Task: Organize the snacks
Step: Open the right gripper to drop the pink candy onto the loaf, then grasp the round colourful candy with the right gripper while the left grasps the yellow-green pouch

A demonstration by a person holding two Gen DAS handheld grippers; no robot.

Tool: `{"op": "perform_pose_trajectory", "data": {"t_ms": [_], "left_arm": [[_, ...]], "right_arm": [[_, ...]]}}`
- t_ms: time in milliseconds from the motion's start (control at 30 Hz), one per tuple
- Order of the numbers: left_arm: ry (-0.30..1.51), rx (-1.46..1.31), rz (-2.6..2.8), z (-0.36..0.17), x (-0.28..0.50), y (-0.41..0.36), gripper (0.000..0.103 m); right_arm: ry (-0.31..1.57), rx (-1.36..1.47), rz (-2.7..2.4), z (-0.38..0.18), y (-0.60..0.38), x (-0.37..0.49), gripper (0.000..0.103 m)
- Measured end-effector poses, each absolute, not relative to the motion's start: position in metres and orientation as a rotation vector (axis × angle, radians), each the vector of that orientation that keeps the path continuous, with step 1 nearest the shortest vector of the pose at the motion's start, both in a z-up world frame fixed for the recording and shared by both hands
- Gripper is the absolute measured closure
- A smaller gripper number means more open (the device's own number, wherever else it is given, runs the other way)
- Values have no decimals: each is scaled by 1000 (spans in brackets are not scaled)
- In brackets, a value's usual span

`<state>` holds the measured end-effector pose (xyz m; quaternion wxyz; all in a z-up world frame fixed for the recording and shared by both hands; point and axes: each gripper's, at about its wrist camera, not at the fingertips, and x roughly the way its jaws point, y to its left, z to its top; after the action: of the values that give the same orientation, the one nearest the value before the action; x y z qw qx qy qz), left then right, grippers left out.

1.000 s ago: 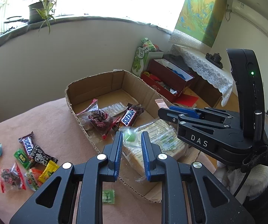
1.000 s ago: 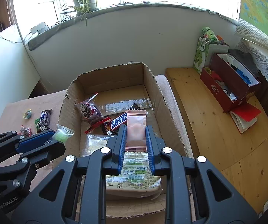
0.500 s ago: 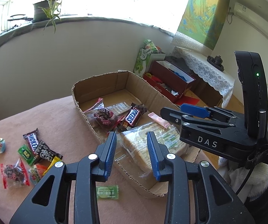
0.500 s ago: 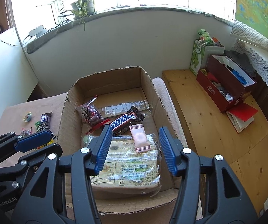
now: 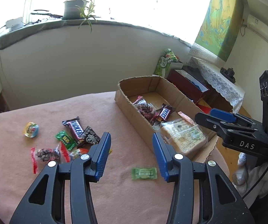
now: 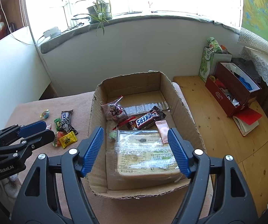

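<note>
Green candy [image 5: 143, 173] flat on blanket [image 5: 40, 186], long axis left-right.

Both wrist views over cardboard box [image 6: 182, 100]

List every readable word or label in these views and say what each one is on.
"SNICKERS": bar in the cardboard box.
"NICKER", partly cut off: bar on the tablecloth.
"DAS": right gripper body.
"GenRobot.AI": left gripper body.
Bread bag print and green candy wrapper: too small to read.
</note>
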<state>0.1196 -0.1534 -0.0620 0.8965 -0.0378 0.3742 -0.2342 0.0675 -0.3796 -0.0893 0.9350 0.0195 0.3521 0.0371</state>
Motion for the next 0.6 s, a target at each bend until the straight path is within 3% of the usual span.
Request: {"op": "perform_pose_trajectory", "data": {"t_ms": [600], "left_arm": [[808, -202, -204, -86, 141, -4, 58]], "right_arm": [[737, -71, 375, -109, -249, 51, 24]]}}
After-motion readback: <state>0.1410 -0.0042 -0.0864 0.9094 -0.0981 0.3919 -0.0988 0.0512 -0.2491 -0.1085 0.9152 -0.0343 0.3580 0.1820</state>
